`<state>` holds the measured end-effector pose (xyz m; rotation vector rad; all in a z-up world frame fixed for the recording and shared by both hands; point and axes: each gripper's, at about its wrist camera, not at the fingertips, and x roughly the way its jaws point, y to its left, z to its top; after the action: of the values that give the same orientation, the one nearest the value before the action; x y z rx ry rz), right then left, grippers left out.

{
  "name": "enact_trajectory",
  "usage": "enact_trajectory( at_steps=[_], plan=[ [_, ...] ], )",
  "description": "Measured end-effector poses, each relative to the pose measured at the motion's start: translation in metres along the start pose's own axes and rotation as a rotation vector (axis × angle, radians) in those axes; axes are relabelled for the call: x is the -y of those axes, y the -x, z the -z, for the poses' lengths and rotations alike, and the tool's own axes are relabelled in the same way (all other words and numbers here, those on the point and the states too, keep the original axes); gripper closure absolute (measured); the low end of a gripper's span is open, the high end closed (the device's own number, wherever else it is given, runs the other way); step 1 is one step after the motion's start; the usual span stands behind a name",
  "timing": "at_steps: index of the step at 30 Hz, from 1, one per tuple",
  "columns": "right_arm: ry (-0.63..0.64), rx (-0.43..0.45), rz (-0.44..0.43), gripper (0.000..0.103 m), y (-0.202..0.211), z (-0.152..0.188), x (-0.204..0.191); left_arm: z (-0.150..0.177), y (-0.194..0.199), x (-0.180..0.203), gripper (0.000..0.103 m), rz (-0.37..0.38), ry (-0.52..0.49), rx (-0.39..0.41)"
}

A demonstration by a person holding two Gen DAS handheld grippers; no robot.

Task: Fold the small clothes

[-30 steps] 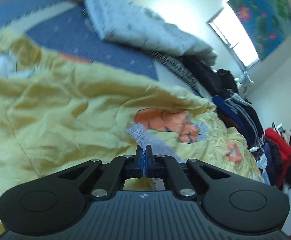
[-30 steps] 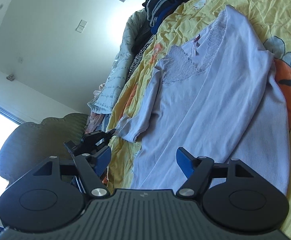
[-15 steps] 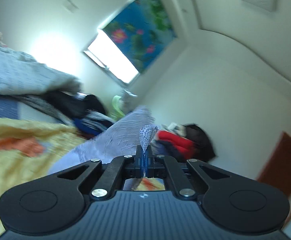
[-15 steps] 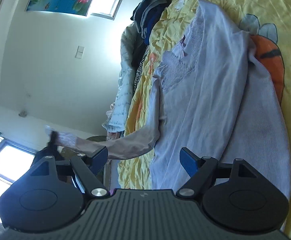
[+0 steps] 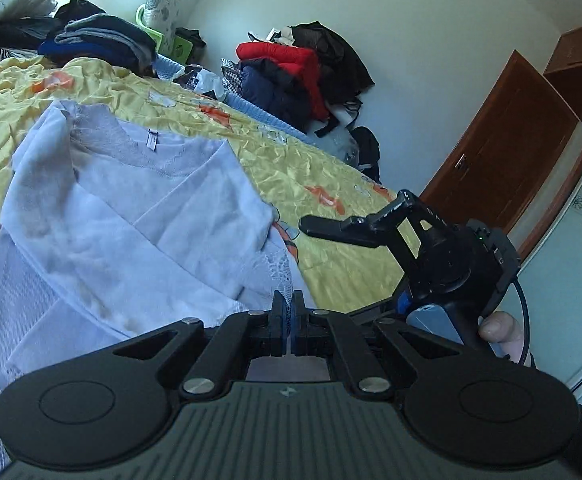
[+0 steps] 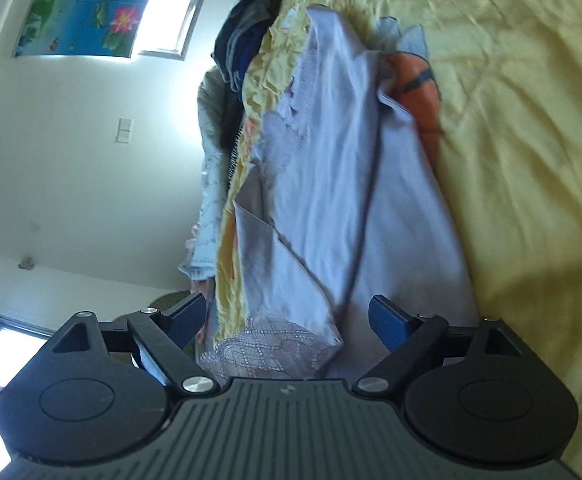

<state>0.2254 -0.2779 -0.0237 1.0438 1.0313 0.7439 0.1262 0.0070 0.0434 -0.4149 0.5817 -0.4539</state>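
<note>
A pale lilac long-sleeved top [image 5: 103, 240] lies flat on the yellow bedsheet [image 5: 323, 176], neckline away from me. One sleeve is folded across its body. My left gripper [image 5: 289, 309] is shut on that sleeve's lace cuff [image 5: 277, 268], low over the top's near edge. In the right wrist view the top [image 6: 343, 184] runs away from my right gripper [image 6: 287, 312]. Its jaws are opening, with the cloth and lace cuff [image 6: 263, 344] between them but untouched by the pads. One of its fingers [image 5: 327, 227] shows over the sheet right of the top.
Folded dark clothes [image 5: 103, 40] are stacked at the bed's far side. A red and black jacket pile [image 5: 299, 68] lies beyond the bed, near a brown door [image 5: 503, 148]. The sheet [image 6: 523, 152] stretches right of the top. A hand [image 5: 499, 328] holds the right gripper's handle.
My left gripper has swung the lace cuff from the bed's left side across over the top's body, rolling as it went. My right gripper's jaws have widened and it has sunk toward the cloth.
</note>
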Motion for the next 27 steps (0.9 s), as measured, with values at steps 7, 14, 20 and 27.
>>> enact_trajectory(
  at_steps=[7,14,20,27],
  plan=[
    [-0.018,-0.062,-0.045,0.015,-0.006,0.011,-0.005,0.008,-0.014,0.023,0.102,0.014,-0.221,-0.097],
    [-0.062,-0.119,-0.037,0.014,-0.008,0.023,-0.002,0.028,-0.026,0.023,0.101,0.027,-0.293,-0.228],
    [-0.016,-0.144,0.042,0.014,0.0,0.039,-0.013,0.03,-0.013,0.031,0.101,0.03,-0.389,-0.149],
    [-0.036,-0.164,0.053,0.015,0.0,0.055,-0.012,0.046,-0.018,0.042,0.095,0.094,-0.526,-0.244]
  ],
)
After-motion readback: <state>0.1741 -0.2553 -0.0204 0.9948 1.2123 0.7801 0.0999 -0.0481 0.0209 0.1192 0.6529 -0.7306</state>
